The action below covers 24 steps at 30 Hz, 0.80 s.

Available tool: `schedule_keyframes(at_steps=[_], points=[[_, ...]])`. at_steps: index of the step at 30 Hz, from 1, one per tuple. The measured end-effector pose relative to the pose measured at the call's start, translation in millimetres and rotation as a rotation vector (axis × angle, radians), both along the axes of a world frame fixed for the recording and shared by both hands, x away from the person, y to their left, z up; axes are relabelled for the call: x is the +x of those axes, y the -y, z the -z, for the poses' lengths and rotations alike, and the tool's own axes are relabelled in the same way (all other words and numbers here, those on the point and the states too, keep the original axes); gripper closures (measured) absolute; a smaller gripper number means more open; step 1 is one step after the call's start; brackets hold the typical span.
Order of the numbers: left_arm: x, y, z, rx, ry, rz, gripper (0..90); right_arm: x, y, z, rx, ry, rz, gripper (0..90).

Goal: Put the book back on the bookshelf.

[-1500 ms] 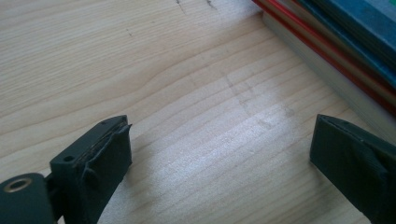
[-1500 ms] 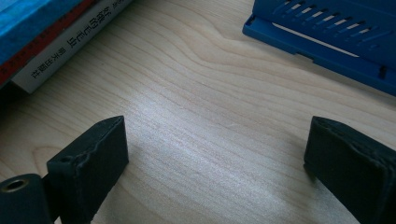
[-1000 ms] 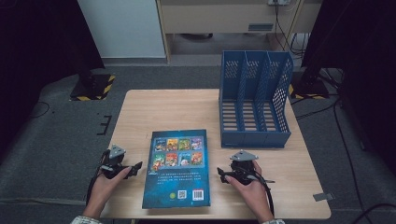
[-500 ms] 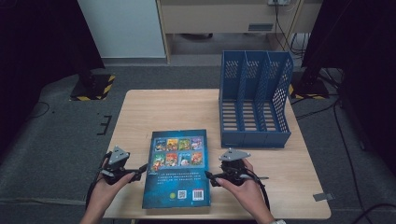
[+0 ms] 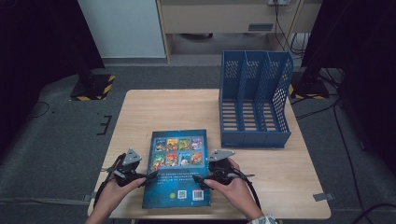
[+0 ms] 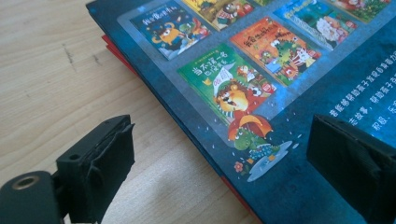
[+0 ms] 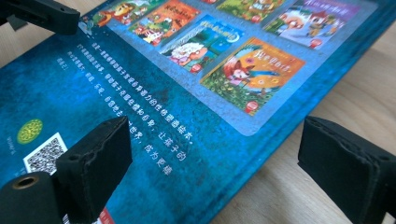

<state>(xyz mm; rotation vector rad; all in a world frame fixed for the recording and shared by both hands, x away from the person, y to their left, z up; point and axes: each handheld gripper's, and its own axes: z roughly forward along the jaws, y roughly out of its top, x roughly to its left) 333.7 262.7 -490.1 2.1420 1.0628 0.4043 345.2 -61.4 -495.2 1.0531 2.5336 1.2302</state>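
A blue picture book (image 5: 177, 172) lies flat, back cover up, on the wooden table (image 5: 163, 109) near its front edge. My left gripper (image 5: 150, 176) is at the book's left edge, its jaws astride that edge (image 6: 224, 175). A red edge (image 6: 116, 50) shows under the blue cover (image 6: 261, 60). My right gripper (image 5: 198, 178) is at the book's right edge, one jaw over the cover (image 7: 140, 93) and one over the table (image 7: 219, 168). Both pairs of jaws have just been opening; the book's edge lies between them, and no pad presses on it.
A blue file rack (image 5: 254, 102) with three compartments stands on the table at the back right, open toward me. Bare wood (image 5: 280, 172) lies to the right of the right hand. The left gripper's jaw tip (image 7: 42, 16) shows far off in the right gripper view.
Both hands have moved inward from the sides of the table toward the book, so the jaws now reach its left and right edges. The book has not moved.
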Motion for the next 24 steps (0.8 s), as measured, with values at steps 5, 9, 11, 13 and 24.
schedule_keyframes(at_steps=[5, 9, 11, 13, 24], points=[[2.9, 1.8, 4.6, -0.010, -0.038, 0.029, 3.8, 3.3, -2.6, 3.7, 0.001, -0.007, 0.001, 8.8], [5.7, 1.7, 6.9, -0.037, -0.067, 0.046, 3.6, 5.5, -0.6, 8.2, -0.003, -0.026, 0.001, 8.3], [6.7, 1.7, 8.1, -0.056, -0.093, 0.057, 3.6, 5.8, 1.7, 11.5, 0.030, -0.056, 0.005, 8.3], [7.7, 1.4, 9.5, -0.073, -0.123, 0.070, 3.6, 6.9, 3.1, 14.7, 0.056, -0.076, -0.004, 8.2], [15.1, -2.0, 20.6, -0.176, -0.225, 0.116, 0.8, 12.0, -2.2, 19.7, 0.094, -0.128, -0.024, 7.4]])
